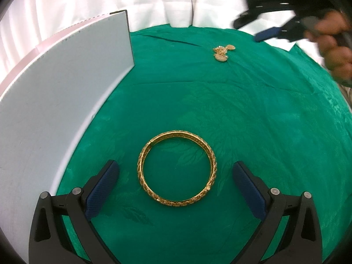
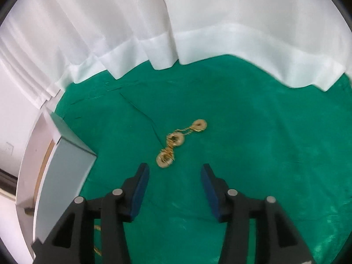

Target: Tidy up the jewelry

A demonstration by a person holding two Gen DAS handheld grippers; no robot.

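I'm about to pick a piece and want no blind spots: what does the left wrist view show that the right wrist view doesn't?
Only the left wrist view shows the whole gold bangle, lying flat on the cloth between the open left gripper fingers, and the right gripper from outside with the hand holding it, blurred.

Only the right wrist view shows the open right gripper up close, just short of the coin chain, with the coins distinct.

Both show the green cloth, grey box, white curtain and coin chain.

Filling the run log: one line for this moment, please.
left gripper: open, over bangle | right gripper: open, nearing coin chain | both pieces on green cloth
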